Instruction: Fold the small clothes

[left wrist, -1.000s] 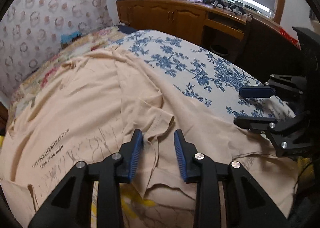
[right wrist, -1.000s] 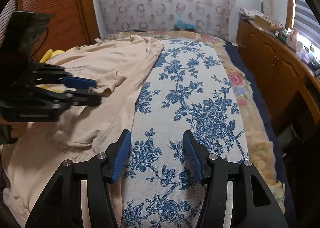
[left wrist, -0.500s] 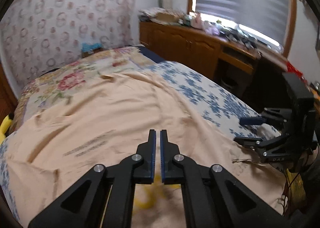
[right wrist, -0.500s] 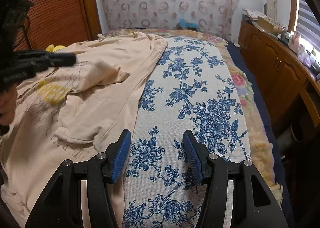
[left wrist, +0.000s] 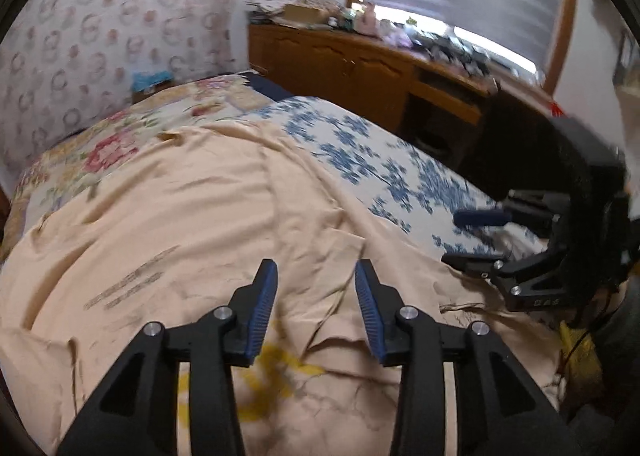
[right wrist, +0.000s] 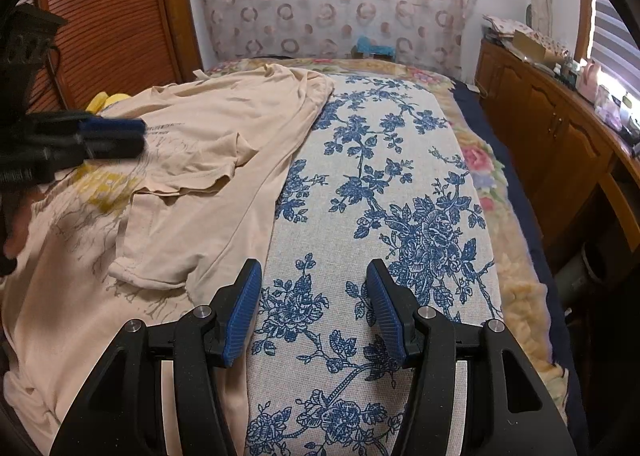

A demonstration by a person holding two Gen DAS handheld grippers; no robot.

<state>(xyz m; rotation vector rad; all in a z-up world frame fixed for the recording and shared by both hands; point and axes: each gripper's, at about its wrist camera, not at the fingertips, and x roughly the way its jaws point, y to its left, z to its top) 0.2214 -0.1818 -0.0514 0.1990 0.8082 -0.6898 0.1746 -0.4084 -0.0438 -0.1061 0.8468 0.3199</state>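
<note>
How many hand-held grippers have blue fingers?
2. The left hand-held gripper hovers open over the beige T-shirt; the right hand-held gripper hangs open above the blue-flowered cloth beside it.

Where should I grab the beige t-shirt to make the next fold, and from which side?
Probably the sleeve folded in over the beige t-shirt. Its hem edge lies loose and slightly raised, facing the right gripper, which hangs open over the blue floral cloth. Come in low from that cloth's side and slide one finger under the hem.
</note>
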